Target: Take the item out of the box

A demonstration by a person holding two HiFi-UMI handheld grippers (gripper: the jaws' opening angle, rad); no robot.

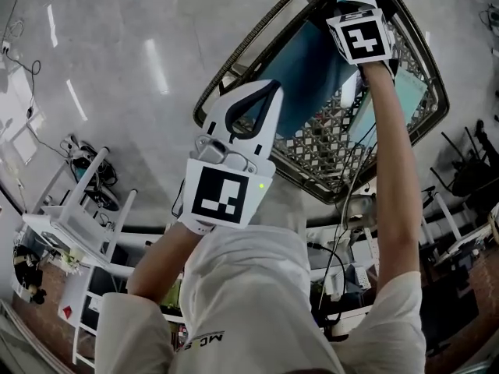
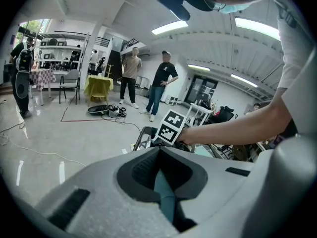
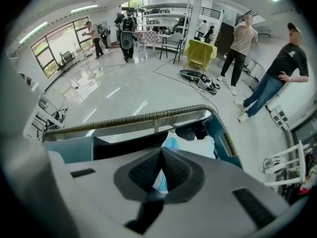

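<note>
left gripper (image 2: 159,152) is pinching teal liner sheet (image 2: 164,195), likely steadying woven-rimmed mesh box (image 1: 234,68); right gripper (image 3: 161,150) is clamping white-and-blue soft item (image 3: 198,145), probably for lifting.

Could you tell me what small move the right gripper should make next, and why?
Probably lift the right gripper straight up a little: its jaws look closed on the white and light-blue soft packet, which lies inside the teal-lined basket with a woven rim, below that rim.
</note>
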